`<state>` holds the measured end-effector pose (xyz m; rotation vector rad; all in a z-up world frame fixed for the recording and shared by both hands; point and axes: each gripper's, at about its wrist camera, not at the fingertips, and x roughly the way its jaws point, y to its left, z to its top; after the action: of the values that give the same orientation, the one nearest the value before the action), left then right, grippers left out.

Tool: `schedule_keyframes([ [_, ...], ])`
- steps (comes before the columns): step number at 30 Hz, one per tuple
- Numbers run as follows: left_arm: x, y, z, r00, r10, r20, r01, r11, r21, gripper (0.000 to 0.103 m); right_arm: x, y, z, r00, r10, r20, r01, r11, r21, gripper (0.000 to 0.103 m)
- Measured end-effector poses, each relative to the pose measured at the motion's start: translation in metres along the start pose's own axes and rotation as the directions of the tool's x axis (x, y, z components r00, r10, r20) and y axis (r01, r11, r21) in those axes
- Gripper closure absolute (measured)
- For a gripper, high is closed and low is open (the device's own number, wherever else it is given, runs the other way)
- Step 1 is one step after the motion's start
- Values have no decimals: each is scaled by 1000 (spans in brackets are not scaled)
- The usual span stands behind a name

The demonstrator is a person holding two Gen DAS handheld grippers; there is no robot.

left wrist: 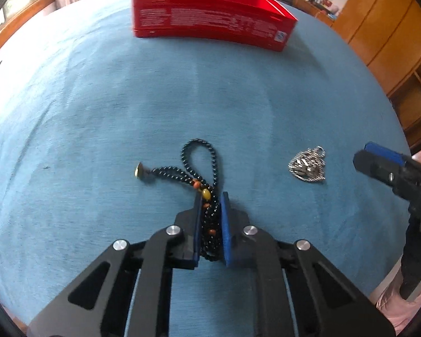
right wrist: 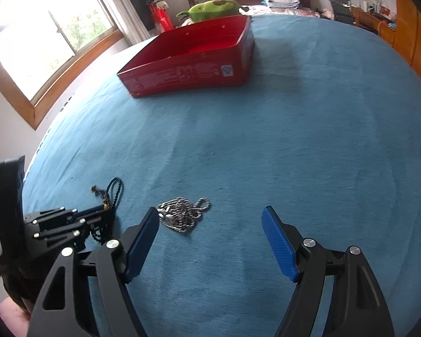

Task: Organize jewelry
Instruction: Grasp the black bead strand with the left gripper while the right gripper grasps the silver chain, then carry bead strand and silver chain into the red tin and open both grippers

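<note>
A black bead necklace (left wrist: 200, 157) with orange and yellow beads and a small brass end lies on the blue cloth (left wrist: 182, 98). My left gripper (left wrist: 212, 196) is shut on its bunched strands, with a loop sticking out ahead of the pads. In the right wrist view the black bead necklace (right wrist: 115, 191) shows beside the left gripper (right wrist: 105, 213). A silver chain (right wrist: 183, 216) lies in a heap just ahead of my right gripper (right wrist: 210, 219), which stands open and holds nothing. The same silver chain (left wrist: 308, 165) sits right of the beads, near the right gripper's fingers (left wrist: 379, 157).
An open red box (right wrist: 193, 61) stands at the far side of the cloth, also in the left wrist view as the red box (left wrist: 210, 22). A green plush toy (right wrist: 213, 8) and a bed lie beyond it. A window is at left, wooden cabinets at right.
</note>
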<state>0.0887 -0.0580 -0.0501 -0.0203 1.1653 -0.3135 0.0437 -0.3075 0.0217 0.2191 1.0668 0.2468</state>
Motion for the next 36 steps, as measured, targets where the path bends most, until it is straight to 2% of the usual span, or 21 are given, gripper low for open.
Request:
schedule_keyframes([
  [3,-6,16,1,1000,6,18,-6,1000,-30,93,9,4,0,998,40,-55,-39,999,9,38],
  [10,-24,39,3,998,7,55,-4,999,-54,95,27,13,8,989,58,-135,-53,998,37,38],
  [13,-26,41,0,998,1,57,2,999,-53,95,43,22,9,983,35,-182,-29,999,34,38],
  [16,-22,43,-2,999,-5,46,7,999,-45,95,48,32,9,985,-15,-171,13,1000,-13,37],
  [20,-12,38,0,1000,13,19,-13,1000,-19,92,56,53,7,980,-128,-153,111,987,-116,39],
  [21,-11,36,1,1000,18,20,-17,1000,-10,90,57,58,5,976,-158,-147,136,980,-147,41],
  [22,-10,33,2,1000,13,17,-13,1000,6,83,58,62,4,975,-173,-141,149,974,-171,44],
  [23,-9,30,3,1000,4,12,-4,1000,17,70,58,66,3,974,-181,-137,154,970,-187,48],
  [24,-7,28,4,1000,-2,9,2,1000,27,65,58,69,3,973,-185,-137,156,968,-197,50],
  [26,-6,20,5,1000,9,2,-9,998,60,50,56,69,3,975,-177,-137,148,969,-198,64],
  [27,-3,15,6,1000,10,-7,-10,997,81,45,55,68,4,976,-170,-137,142,971,-192,66],
  [28,0,11,7,1000,22,-8,-21,995,95,43,55,65,4,977,-165,-135,139,973,-185,73],
  [29,3,9,8,999,43,-3,-42,994,105,45,53,62,5,978,-160,-131,136,975,-173,79],
  [30,4,6,8,998,67,5,-68,991,116,46,52,58,5,980,-148,-130,126,979,-163,81],
  [33,5,5,10,995,92,25,-95,988,123,69,51,48,6,985,-108,-132,90,987,-135,83],
  [35,5,10,12,997,80,22,-82,991,107,96,48,44,6,987,-91,-130,75,990,-121,83],
  [36,5,12,13,998,68,18,-69,993,97,96,47,42,6,988,-83,-129,69,991,-114,83],
])
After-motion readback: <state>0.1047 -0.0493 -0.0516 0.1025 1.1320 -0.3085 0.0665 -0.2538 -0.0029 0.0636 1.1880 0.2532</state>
